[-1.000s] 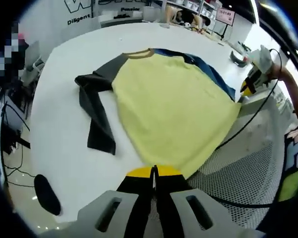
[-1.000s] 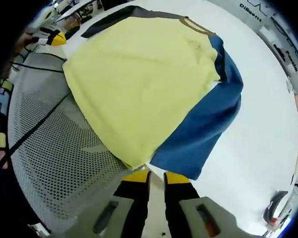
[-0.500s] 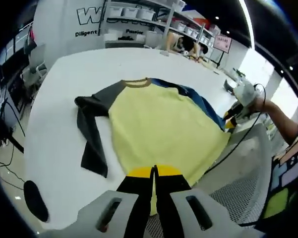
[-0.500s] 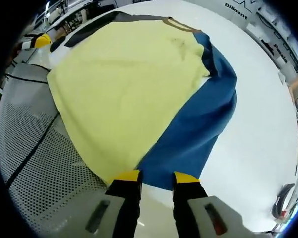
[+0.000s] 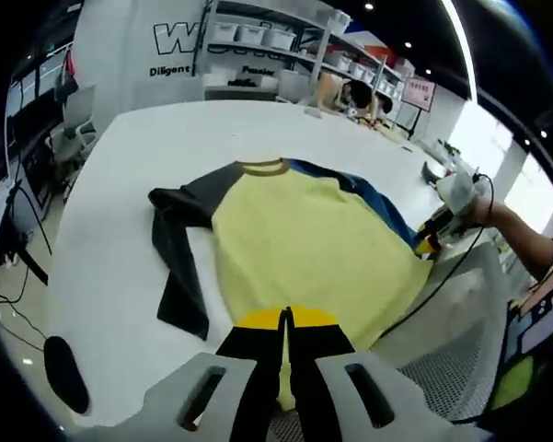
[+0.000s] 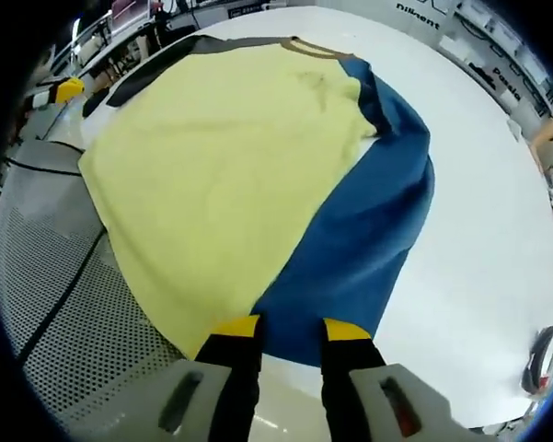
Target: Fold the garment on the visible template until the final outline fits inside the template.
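Observation:
A yellow shirt (image 5: 304, 249) lies flat on the white table (image 5: 110, 193), with a dark grey sleeve (image 5: 179, 267) on one side and a blue sleeve (image 5: 379, 198) on the other. My left gripper (image 5: 286, 322) is shut on the near yellow hem. The right gripper (image 5: 430, 241) shows at the shirt's far hem corner. In the right gripper view the yellow body (image 6: 212, 157) and the blue sleeve (image 6: 368, 239) spread ahead. My right gripper (image 6: 290, 330) stands open over the sleeve's end, jaws apart. The left gripper (image 6: 66, 89) shows at the far hem corner.
A grey perforated surface (image 5: 442, 359) (image 6: 64, 285) borders the table at the hem side, with a black cable (image 5: 442, 281) across it. A person's arm (image 5: 524, 235) holds the right gripper. Black objects lie near the table's edges (image 5: 63, 373) (image 6: 538, 359). Shelves stand at the back (image 5: 276, 37).
My right gripper went from nearly shut at the hem corner to open over the blue sleeve's end. The left gripper stayed shut on the hem, and the shirt now lies further onto the table.

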A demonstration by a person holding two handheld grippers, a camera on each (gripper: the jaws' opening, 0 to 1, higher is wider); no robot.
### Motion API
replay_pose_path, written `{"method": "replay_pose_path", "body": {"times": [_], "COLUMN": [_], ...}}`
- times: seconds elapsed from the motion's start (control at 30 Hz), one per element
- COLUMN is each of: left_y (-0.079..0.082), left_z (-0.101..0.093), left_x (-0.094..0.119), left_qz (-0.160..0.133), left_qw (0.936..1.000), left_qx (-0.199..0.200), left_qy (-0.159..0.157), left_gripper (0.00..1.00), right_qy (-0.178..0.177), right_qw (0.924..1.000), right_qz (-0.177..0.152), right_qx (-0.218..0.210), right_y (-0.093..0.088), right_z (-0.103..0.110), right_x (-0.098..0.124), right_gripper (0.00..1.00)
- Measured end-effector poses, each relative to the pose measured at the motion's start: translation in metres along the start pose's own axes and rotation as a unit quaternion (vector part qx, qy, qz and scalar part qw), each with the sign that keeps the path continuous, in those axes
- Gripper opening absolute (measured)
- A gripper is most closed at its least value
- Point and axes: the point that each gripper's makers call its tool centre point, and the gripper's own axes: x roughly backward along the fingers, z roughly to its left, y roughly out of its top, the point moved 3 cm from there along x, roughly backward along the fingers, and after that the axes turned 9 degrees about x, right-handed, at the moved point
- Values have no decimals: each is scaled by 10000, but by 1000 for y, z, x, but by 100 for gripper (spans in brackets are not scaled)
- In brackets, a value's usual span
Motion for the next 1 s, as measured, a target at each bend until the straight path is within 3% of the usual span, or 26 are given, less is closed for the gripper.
{"method": "replay_pose_path", "body": {"times": [0.07,0.2,0.43,0.6,0.7,0.87,1.0], "left_y": [-1,-1,1,-1,-2,-3,-5], "left_z": [-2,-4,-8,-8,-7,-7,-9], "left_x": [-2,-4,-6,-8,-7,-8,-8], "left_qz": [18,25,-21,57,90,125,185], "left_qw": [10000,9999,9997,9996,9995,9991,9988], "left_qx": [-22,-78,-153,-187,-259,-356,-389], "left_qy": [-9,-62,-168,-188,-164,-193,-216], "left_gripper": [0,0,0,0,0,0,0], "right_qy": [-8,-151,-215,-197,-56,32,176], "right_qw": [10000,9991,9995,9976,9945,9882,9781], "right_qz": [15,42,-96,-308,-647,-943,-1450], "right_qx": [-68,-401,-227,-585,-826,-1205,-1485], "right_y": [0,-3,-4,-6,3,11,24], "right_z": [1,-3,-5,-7,-5,-8,-12], "right_x": [0,0,-1,9,24,38,52], "right_gripper": [15,0,0,0,0,0,0]}}
